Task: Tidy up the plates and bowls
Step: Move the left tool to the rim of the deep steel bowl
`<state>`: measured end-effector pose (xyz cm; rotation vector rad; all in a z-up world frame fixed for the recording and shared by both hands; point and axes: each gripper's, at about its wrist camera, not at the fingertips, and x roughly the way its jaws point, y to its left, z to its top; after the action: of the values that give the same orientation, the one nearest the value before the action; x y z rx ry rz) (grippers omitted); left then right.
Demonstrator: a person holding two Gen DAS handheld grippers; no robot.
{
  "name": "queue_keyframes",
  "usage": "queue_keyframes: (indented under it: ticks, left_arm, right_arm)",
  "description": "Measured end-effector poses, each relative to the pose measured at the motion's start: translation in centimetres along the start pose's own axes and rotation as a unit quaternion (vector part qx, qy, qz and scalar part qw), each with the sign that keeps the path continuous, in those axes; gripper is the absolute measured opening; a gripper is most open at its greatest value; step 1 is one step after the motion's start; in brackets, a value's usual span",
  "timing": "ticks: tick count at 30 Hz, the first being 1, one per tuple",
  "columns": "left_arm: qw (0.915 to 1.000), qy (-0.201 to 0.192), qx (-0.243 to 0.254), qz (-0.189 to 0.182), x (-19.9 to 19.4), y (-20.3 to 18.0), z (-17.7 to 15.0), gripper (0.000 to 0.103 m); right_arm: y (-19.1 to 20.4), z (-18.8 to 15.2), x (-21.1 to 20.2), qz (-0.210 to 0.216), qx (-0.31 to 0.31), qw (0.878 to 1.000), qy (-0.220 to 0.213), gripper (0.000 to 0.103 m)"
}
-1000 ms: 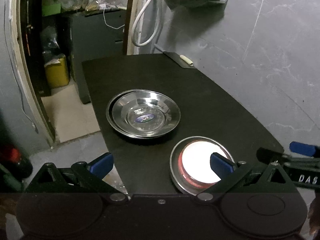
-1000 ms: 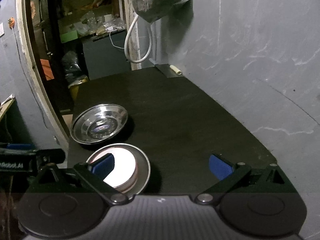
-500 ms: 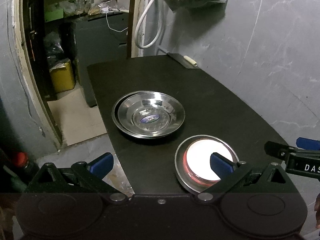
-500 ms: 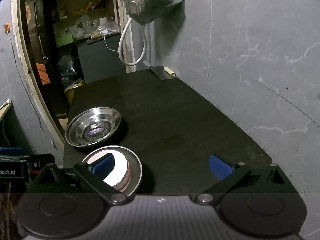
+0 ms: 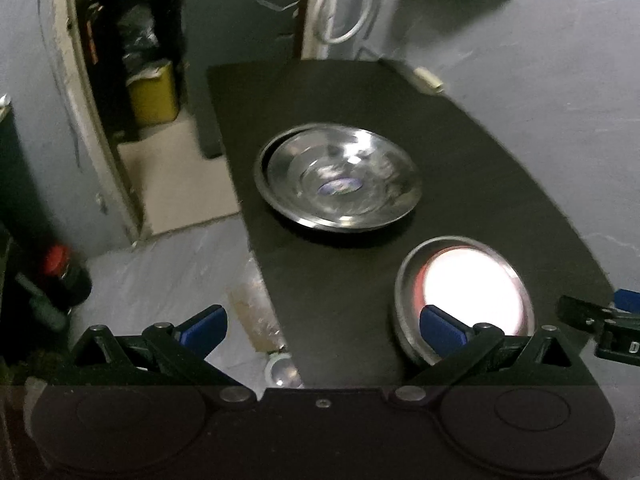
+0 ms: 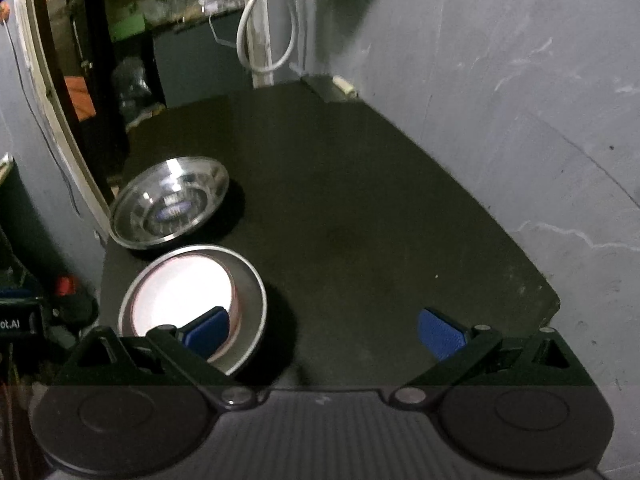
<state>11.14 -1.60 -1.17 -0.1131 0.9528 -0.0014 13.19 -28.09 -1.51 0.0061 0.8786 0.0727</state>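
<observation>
Left wrist view: left gripper spread apart, empty. Stacked steel plates rest mid-table; a steel bowl holding a white-lined bowl sits nearer (image blurred).

Right wrist view: right gripper spread apart, empty, above the table's near edge; both stacks lie left.

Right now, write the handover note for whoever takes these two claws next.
Left claw: open, empty, held at the table's near left edge.
Right claw: open, empty, over the black table.
Steel plates: two nested, one slightly off-centre in the other, on the left side of the table.
Steel bowl: nearer, beside the plates, with a red-rimmed white bowl nested inside.
Done: plates stacked, bowls stacked.
Left: perhaps centre the top plate; nothing else loose on the table in view.
</observation>
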Motion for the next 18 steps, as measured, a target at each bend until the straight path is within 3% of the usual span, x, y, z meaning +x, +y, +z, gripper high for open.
queue_keyframes:
  ticks: [8, 18]
  left_arm:
    - [0.9993, 0.032, -0.004, 0.017, 2.0, 0.1, 0.3, 0.102]
    - [0.9991, 0.039, -0.004, 0.015, 3.5, 0.1, 1.2, 0.102]
  right_arm:
    - [-0.6, 0.9, 3.1, 0.001, -0.016, 0.999, 0.049, 0.103]
    - [-0.3, 2.0, 5.2, 0.005, -0.032, 0.997, 0.077, 0.103]
